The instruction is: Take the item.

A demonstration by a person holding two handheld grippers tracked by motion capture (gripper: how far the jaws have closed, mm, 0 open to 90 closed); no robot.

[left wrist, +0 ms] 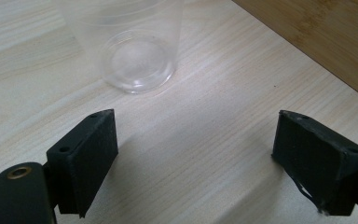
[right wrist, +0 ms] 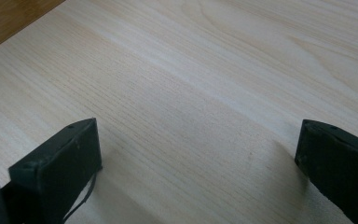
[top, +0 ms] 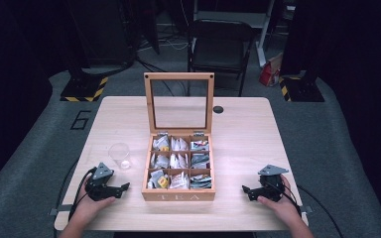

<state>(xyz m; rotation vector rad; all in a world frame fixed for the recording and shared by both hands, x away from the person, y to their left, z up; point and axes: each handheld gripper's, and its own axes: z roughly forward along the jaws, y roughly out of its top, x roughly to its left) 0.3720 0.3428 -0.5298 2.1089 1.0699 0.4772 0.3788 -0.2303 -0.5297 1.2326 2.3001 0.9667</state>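
Tea box (top: 178, 168) sits mid-desk (top: 243, 134), lid up, bags in all nine slots. Clear cup (top: 119, 154) just left of it, upright. Left gripper (top: 120, 189) rests nr front-left edge, jaws wide apart, nothing held. Right gripper (top: 248, 191) nr front-right edge, also gaping, nothing held, bare wood betw. jaws.

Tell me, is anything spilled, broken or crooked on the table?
Nothing stands out. The tea box sits square with its lid propped open and its packets tucked in their compartments. The clear cup stands upright and looks empty. Both grippers, left and right, rest open on the table.
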